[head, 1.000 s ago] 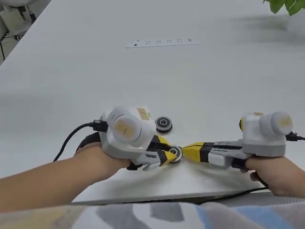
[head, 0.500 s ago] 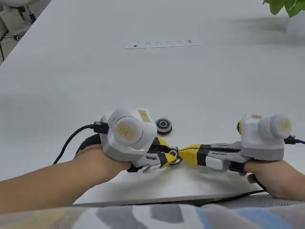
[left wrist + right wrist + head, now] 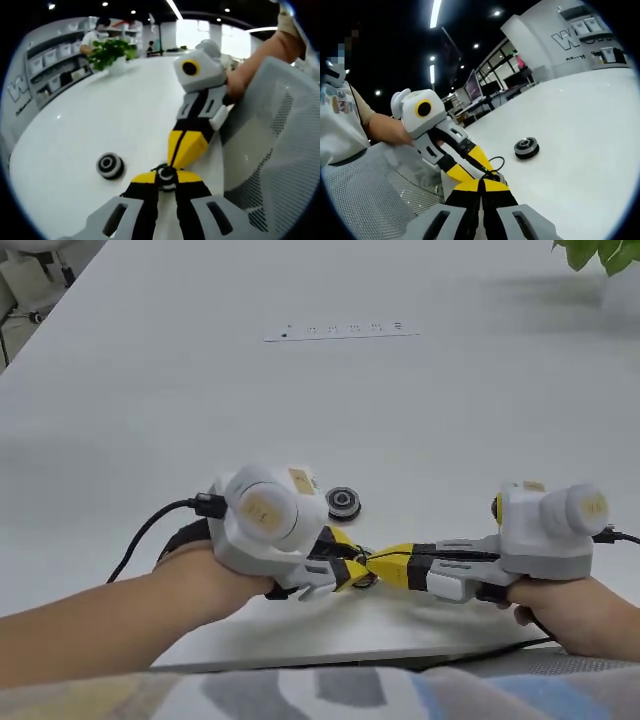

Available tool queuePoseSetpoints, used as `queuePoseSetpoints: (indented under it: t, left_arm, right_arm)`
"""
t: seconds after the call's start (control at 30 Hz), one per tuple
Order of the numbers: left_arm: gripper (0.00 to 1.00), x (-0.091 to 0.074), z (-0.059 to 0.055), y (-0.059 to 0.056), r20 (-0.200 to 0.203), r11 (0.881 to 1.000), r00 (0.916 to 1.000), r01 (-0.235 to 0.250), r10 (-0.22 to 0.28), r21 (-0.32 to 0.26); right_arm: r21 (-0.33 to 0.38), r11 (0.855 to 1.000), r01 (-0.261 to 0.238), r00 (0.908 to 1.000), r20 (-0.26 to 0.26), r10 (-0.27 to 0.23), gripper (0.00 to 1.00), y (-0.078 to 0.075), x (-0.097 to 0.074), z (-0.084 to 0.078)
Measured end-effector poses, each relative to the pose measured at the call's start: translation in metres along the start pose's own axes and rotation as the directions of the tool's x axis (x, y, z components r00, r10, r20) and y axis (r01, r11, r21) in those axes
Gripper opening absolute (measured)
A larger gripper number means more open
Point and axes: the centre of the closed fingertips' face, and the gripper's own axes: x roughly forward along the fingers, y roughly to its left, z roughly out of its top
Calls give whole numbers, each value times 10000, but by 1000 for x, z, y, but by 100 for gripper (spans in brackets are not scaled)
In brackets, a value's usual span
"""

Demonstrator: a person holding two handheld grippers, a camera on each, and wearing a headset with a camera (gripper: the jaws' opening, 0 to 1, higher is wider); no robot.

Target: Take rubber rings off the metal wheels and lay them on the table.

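1. Right gripper [image 3: 378, 562] has closed in over the last second. Head view: its fingers now meet those of left gripper [image 3: 352, 570], low over the bench [image 3: 300, 400]. Second wheel [image 3: 343, 502] lies just beyond the fingers, apart from them.
2. Left gripper view: fingers clamped on metal wheel [image 3: 166, 176], likely to steady it for the pull.
3. Right gripper view: fingers pressed shut at the wheel's rim, apparently nipping the rubber ring [image 3: 493, 162], a thin black loop lifting off.
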Motion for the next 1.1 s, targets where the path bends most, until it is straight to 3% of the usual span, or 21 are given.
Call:
queuePoseSetpoints:
  t: [0.27,0.5,0.67,1.1]
  left_arm:
    - [12,1,1,0,82,10000,10000,9,-9,-20]
    - [13,1,2,-1,125,9995,9999,65,-62,-294]
    - [15,-2,2,-3,31,9997,9998,178,-178,-168]
    - [25,-25,16,-8,472,9983,9978,491,-476,-317]
  right_arm:
    - [-245,9992,325,9994,-103,-327,0,-5,-3,-2]
    - [-245,9990,384,9993,-21,-384,0,-8,-6,0]
    - [-251,9989,399,9992,48,-398,0,-9,-8,1]
    - [-176,9994,307,9994,137,-304,0,-9,-10,6]
